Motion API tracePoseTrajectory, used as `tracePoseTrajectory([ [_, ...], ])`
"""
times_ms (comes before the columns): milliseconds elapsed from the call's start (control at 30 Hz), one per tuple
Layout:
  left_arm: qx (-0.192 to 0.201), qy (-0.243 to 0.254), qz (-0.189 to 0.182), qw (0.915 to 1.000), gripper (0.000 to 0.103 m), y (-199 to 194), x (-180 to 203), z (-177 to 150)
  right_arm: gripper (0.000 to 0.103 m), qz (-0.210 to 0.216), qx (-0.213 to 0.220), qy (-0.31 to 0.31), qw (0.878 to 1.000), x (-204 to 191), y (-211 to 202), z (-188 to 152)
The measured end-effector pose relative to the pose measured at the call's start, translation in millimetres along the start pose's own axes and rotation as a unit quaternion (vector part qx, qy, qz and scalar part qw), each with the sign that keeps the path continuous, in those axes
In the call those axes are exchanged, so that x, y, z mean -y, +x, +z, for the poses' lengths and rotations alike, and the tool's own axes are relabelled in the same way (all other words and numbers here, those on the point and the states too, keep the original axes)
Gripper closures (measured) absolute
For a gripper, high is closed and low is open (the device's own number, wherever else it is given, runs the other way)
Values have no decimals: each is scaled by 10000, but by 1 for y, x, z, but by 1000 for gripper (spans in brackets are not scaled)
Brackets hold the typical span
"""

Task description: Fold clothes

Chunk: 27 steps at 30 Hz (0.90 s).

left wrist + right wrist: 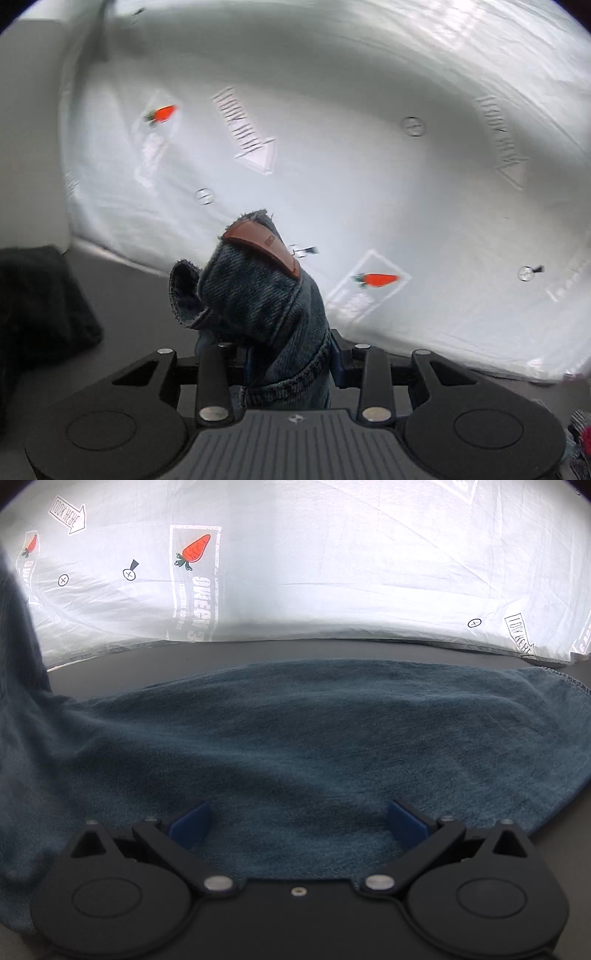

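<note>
Blue denim jeans [314,746] lie lengthwise left to right across the dark grey tabletop [258,651], their left end rising. My left gripper [286,354] clamps the bunched waistband; my right gripper [299,823] hovers spread above. White carrot-printed cloth [332,572] lies behind.

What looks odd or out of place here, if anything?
Nothing looks damaged or spilled. The left gripper pinches the jeans in a bunch at the brown leather patch, while the right gripper is open over flat denim. The white sheet is wrinkled.
</note>
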<state>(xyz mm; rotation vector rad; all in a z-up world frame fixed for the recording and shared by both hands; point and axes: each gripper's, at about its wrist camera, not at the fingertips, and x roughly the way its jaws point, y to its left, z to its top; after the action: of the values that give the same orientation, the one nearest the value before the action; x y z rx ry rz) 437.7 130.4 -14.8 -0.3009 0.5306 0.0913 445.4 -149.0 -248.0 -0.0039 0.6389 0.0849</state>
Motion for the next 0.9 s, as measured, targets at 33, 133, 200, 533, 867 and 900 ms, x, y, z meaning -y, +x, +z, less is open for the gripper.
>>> tracePoseTrajectory([
  [33, -26, 198, -298, 9994, 64, 2, 23, -3, 0, 7, 3, 6, 10000, 0, 0, 0],
  [133, -104, 788, -1190, 9897, 37, 10, 90, -11, 0, 44, 19, 44, 10000, 2, -1, 0],
  [200, -155, 1177, -1777, 9769, 18, 15, 135, -17, 0, 82, 35, 86, 9999, 4, -2, -1],
  [533, -658, 1341, -1624, 9754, 9, 48, 117, -32, 0, 392, -66, -169, 9991, 10, -10, -2],
  [867, -1616, 1125, -320, 9799, 8, 59, 26, -101, 1, 587, -431, 858, 9936, 71, -59, 0],
  [900, -1704, 1159, -263, 9782, 8, 62, 26, -111, 2, 537, -407, 929, 9934, 79, -64, 2],
])
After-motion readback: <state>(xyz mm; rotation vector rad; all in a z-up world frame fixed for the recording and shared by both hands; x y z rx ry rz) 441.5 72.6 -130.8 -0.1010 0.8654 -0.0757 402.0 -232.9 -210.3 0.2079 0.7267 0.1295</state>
